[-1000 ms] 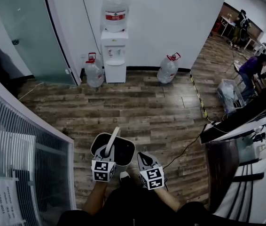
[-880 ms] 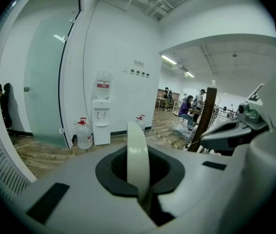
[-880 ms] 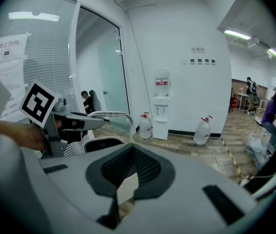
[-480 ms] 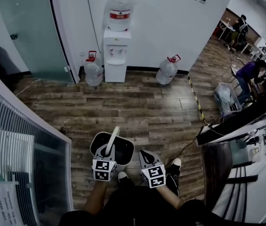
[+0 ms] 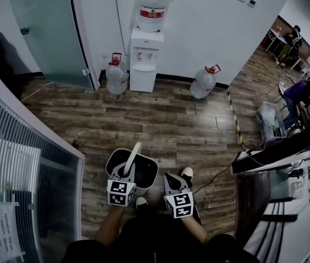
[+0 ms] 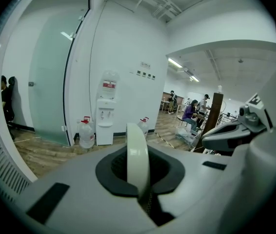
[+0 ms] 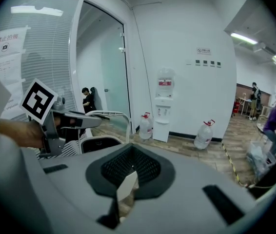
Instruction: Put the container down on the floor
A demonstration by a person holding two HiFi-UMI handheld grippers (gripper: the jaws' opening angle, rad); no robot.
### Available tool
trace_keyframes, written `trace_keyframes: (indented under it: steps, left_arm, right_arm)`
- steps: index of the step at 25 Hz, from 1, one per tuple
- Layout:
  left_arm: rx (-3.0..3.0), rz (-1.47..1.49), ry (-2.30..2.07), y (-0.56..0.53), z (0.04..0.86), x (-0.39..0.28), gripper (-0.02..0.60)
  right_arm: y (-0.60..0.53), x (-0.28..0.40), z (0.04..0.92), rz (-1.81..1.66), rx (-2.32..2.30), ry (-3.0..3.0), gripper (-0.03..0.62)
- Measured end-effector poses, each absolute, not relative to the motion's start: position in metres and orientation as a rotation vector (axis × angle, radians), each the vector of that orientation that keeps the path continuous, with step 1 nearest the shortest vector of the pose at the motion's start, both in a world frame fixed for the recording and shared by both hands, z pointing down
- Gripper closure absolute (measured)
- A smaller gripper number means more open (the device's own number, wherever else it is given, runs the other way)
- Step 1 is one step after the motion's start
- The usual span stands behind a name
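Wood-plank floor [image 5: 166, 119] lies directly below the container [image 5: 147, 171], which hangs above it by its upright handle [image 5: 133, 158]. Left gripper [image 5: 125, 175] is clamped on that handle. Right gripper [image 5: 169, 178], closed and empty, sits just beside. Lower straight down.

The head camera looked steeply down. Both gripper cameras faced the water dispenser [image 5: 143, 64], which all three shared.

The wooden floor [image 5: 160, 122] in front of the water dispenser [image 5: 145, 59] lies open and wide. One jug [image 5: 115, 76] stands just left of the dispenser, a second jug [image 5: 204, 83] to its right. Further left a blinded glass partition [image 5: 34, 163] closes the way; further right a dark tabletop [image 5: 278, 138] and a trailing cable [image 5: 216, 175].
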State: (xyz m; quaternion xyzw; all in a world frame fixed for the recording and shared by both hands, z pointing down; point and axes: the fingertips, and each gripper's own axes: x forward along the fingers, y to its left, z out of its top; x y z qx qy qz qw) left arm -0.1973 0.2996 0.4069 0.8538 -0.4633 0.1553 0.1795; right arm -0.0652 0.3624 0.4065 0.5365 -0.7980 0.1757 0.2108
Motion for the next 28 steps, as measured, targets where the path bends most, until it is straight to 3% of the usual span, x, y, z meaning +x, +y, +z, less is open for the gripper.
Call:
trace_keyframes:
  steps: [15, 28]
  left_arm:
    - [2.341, 0.463, -1.455, 0.241, 0.396, -0.167, 0.568]
    - [2.295, 0.435, -1.528, 0.188, 0.383, -0.103, 0.569]
  right_arm:
    - [0.27, -0.039, 0.4, 0.493, 1.404, -2.372, 0.583]
    - [0.216, 0.02, 0.395, 0.494, 1.328, -2.433, 0.583]
